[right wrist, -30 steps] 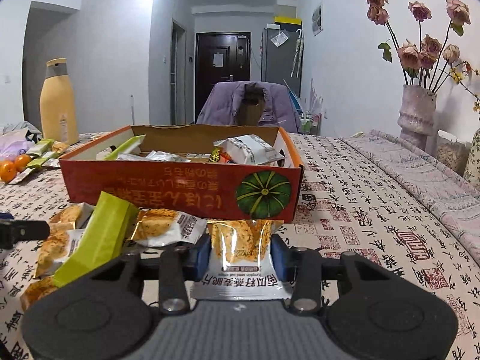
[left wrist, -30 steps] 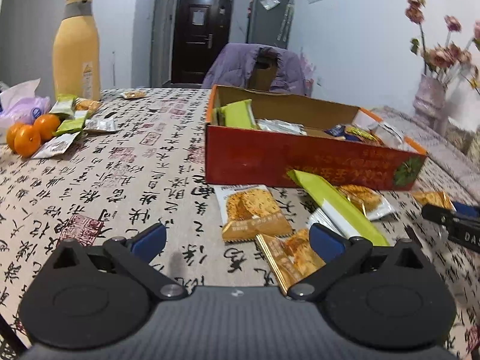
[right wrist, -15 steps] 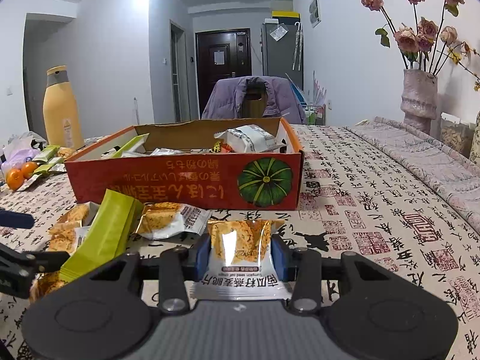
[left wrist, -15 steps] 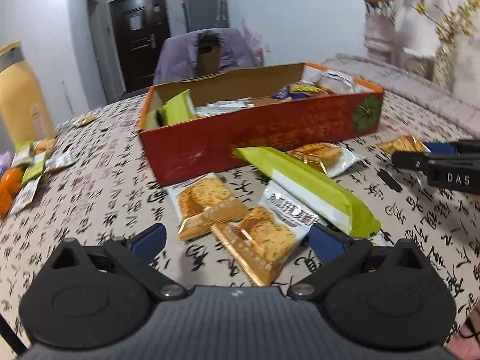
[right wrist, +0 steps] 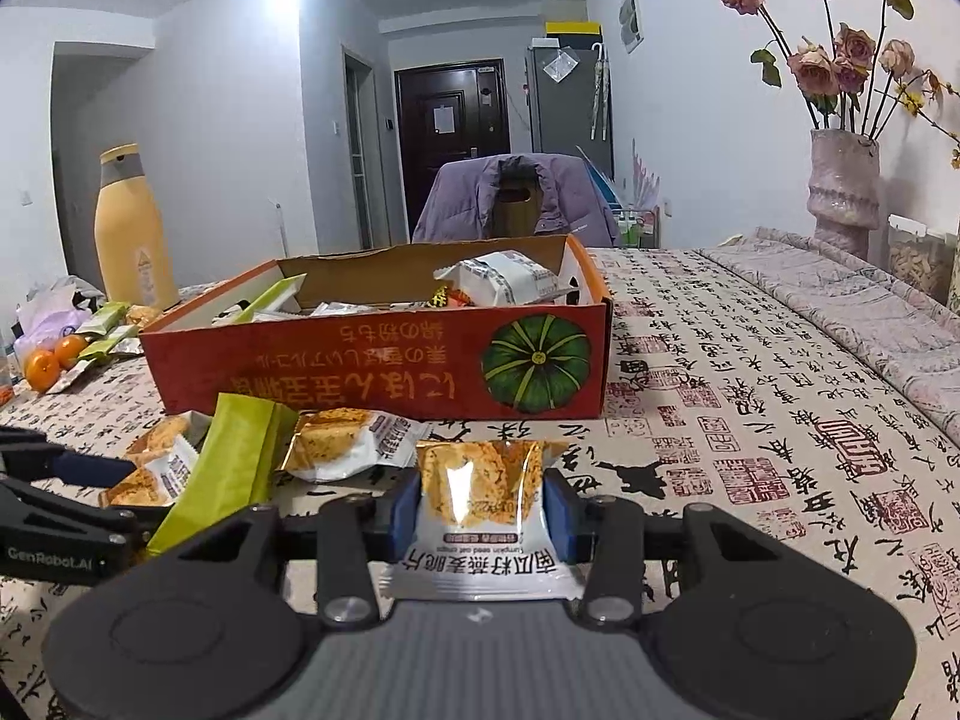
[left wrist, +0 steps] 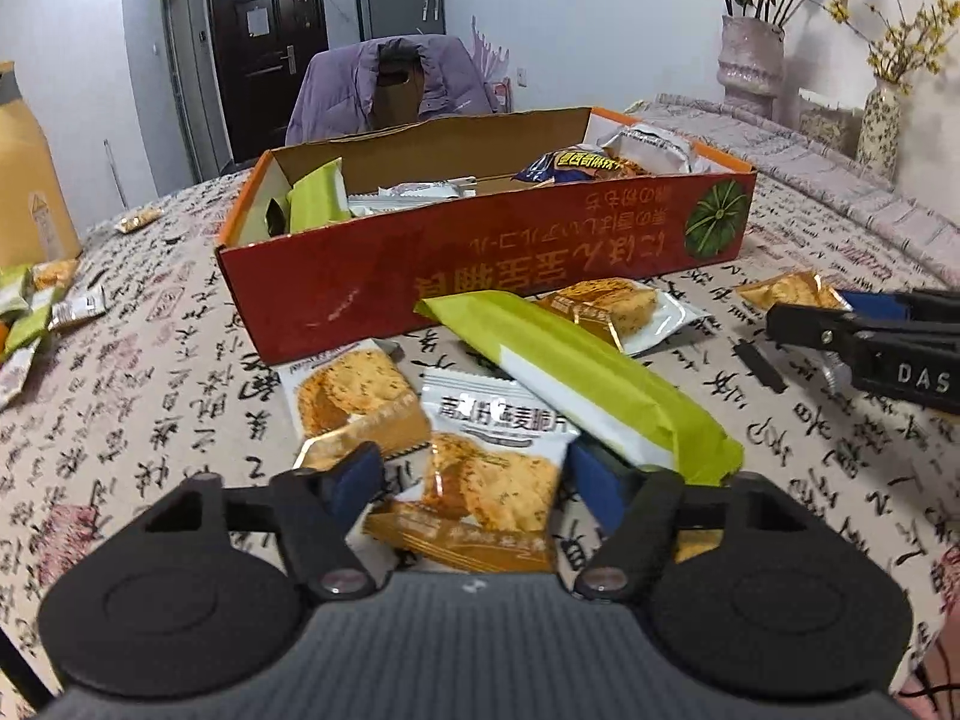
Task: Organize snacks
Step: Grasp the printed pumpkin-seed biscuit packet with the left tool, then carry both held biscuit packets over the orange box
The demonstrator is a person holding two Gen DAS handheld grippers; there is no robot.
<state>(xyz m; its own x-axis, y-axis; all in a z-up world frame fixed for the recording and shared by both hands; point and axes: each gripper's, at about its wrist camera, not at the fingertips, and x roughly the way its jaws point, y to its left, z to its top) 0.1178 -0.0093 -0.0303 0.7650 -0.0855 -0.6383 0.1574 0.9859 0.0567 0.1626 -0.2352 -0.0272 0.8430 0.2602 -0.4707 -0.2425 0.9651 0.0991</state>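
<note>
Both my hands angle down at the table [left wrist: 138, 372], in front of the red box [left wrist: 480, 264]. My left claw [left wrist: 480, 483] is closing around a cracker pack [left wrist: 489, 462] lying flat, pads not quite on it, long axis pointing away toward the box. My right claw [right wrist: 480, 504] is clamped on another pack [right wrist: 480, 510], held lengthwise along the fingers, just short of the box.
</note>
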